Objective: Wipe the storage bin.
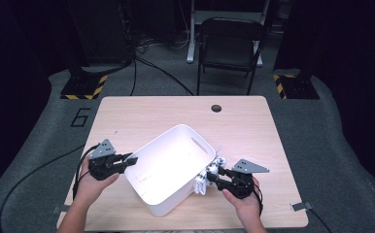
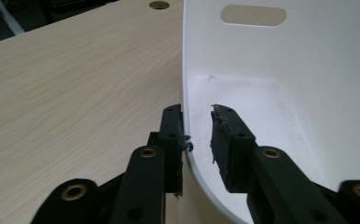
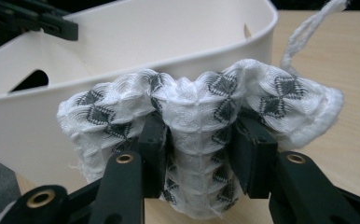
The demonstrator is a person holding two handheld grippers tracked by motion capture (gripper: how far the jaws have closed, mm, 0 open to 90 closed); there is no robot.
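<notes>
Dark floor and a black chair [image 1: 230, 46] lie beyond the pale wooden table [image 1: 127, 111], where a white plastic tub [image 1: 173, 167] sits askew near the front edge, its long axis running from the front left toward the back right.

A bunched white cloth [image 3: 201, 116] with a dark diamond pattern lies just outside the tub's right-hand wall, touching it and below its rim, toward the table's front right corner. The right gripper [image 1: 216, 177] is the nearer one by far: its jaws pinch a fold at the middle of the cloth, which bulges out on both sides, with a loose cord trailing off behind. To go in, the cloth would likely have to rise over the rim and travel left.

The left gripper [image 1: 128, 160] straddles the tub's left rim, one jaw outside against the wall, the other inside. The inner jaw stands off the wall, so the rim looks bracketed rather than clamped.
</notes>
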